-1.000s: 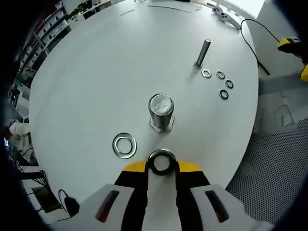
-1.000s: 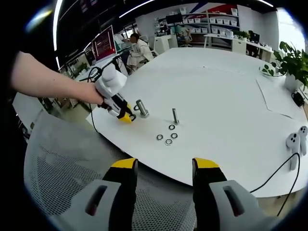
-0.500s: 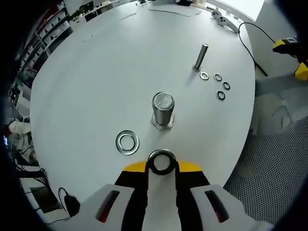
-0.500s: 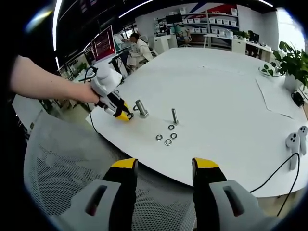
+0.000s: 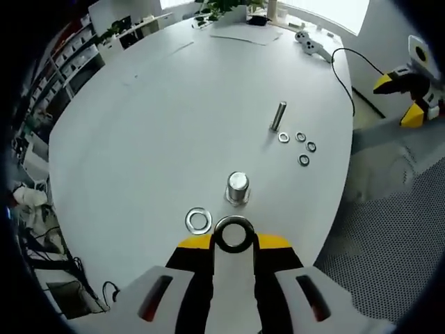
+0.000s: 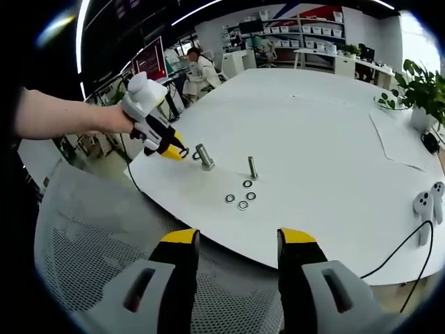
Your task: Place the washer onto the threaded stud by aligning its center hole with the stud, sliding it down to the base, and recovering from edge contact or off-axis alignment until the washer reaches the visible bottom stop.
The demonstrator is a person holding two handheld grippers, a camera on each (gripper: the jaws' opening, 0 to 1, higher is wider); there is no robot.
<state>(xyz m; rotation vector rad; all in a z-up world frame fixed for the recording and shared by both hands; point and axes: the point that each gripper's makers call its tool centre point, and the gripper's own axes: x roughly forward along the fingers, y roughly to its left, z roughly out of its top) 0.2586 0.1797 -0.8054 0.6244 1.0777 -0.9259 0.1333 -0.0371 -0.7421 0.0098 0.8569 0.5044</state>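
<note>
My left gripper (image 5: 234, 245) is shut on a large steel washer (image 5: 234, 220), held flat at its yellow tips. Just beyond it a thick threaded stud (image 5: 238, 188) stands upright on the white table (image 5: 160, 104). The washer hangs above and short of the stud's top, apart from it. A second large washer (image 5: 199, 220) lies flat to the stud's left. In the right gripper view a hand holds the left gripper (image 6: 170, 147) raised beside the thick stud (image 6: 204, 156). My right gripper (image 6: 233, 243) stands open over the mesh seat, nothing between its fingers.
A thin stud (image 5: 278, 116) stands farther off with several small washers (image 5: 300, 146) beside it. A white controller (image 6: 424, 205) and a black cable (image 6: 389, 257) lie near the table edge. A grey mesh chair (image 6: 90, 236) is below the table edge, and a potted plant (image 6: 417, 90) is far right.
The left gripper has pulled up and back from the thick stud with the washer still in it. The right gripper has stayed put.
</note>
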